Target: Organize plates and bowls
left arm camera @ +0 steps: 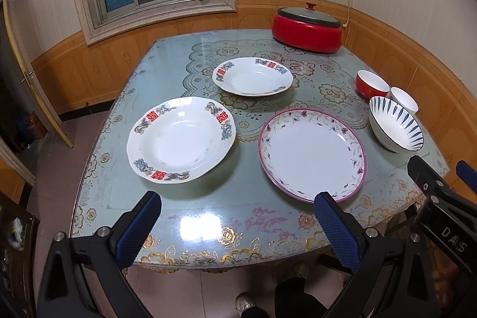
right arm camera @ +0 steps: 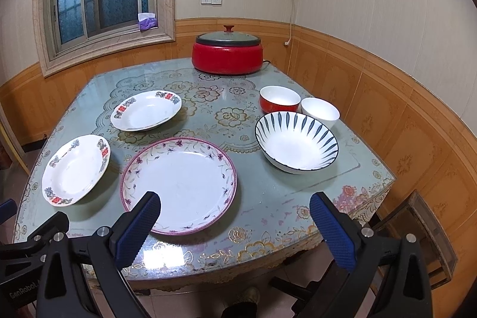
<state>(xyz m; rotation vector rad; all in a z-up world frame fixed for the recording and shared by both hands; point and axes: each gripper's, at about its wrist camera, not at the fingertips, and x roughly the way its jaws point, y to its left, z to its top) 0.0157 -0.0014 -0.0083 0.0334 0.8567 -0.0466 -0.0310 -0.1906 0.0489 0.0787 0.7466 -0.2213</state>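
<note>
Hovering at the bottom of both frames, the left hand-held gripper [left arm camera: 235,216] and right hand-held gripper [right arm camera: 235,215] hold nothing, fingers spread wide apart. On the tabletop [right arm camera: 256,195] a purple-rimmed plate [right arm camera: 179,184] lies lower centre, two red-marked plates [right arm camera: 76,169] [right arm camera: 146,110] to its left, and a striped bowl [right arm camera: 296,146], red bowl [right arm camera: 279,102] and white bowl [right arm camera: 320,112] to its right. All sit mouth-up, round, with no long axis. Likely stiff, slick, breakable ceramic; pinch at the rim.

Three plates [right arm camera: 179,184], three bowls [right arm camera: 296,143], unstacked
</note>
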